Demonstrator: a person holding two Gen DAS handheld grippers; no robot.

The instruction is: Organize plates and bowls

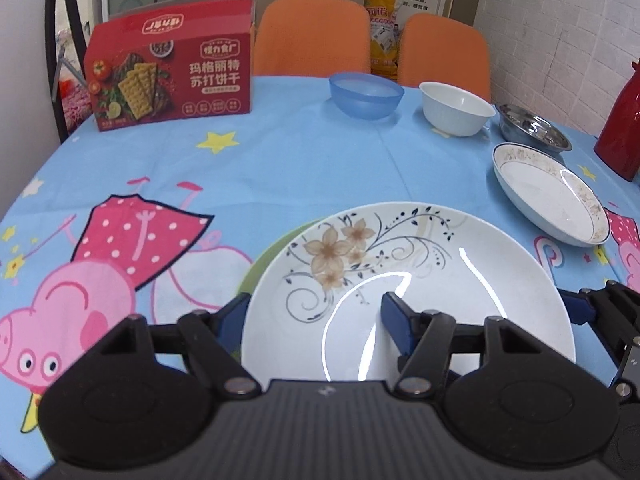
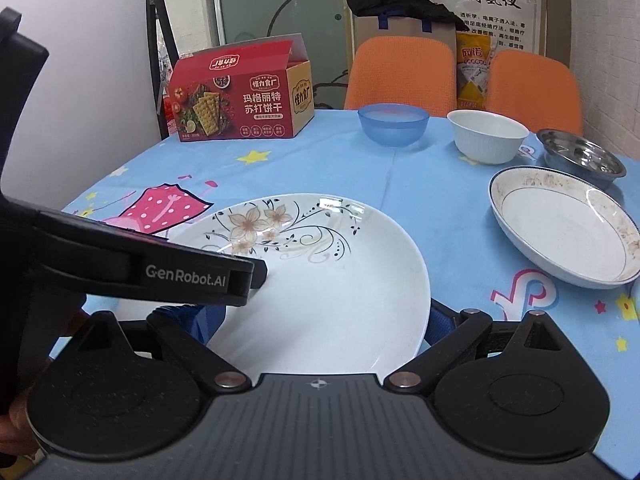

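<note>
A white plate with a flower pattern [image 1: 408, 280] [image 2: 320, 272] lies near the table's front, on top of a green plate whose rim [image 1: 264, 256] shows at its left. My left gripper [image 1: 316, 316] has one blue finger [image 1: 396, 320] on top of the flowered plate and the other outside its left rim; whether it pinches the rim I cannot tell. My right gripper [image 2: 320, 320] straddles the plate's near part, its fingers wide apart on either side. A gold-rimmed white dish [image 1: 552, 192] [image 2: 568, 228], a blue bowl [image 1: 366, 94] [image 2: 392, 124], a white bowl [image 1: 456, 108] [image 2: 486, 136] and a steel bowl [image 1: 532, 128] [image 2: 580, 156] stand further back.
A red cracker box [image 1: 172, 72] [image 2: 240, 96] stands at the back left of the round table with its cartoon tablecloth [image 1: 280, 168]. A red jug [image 1: 624, 128] is at the right edge. Two orange chairs [image 1: 312, 36] stand behind the table.
</note>
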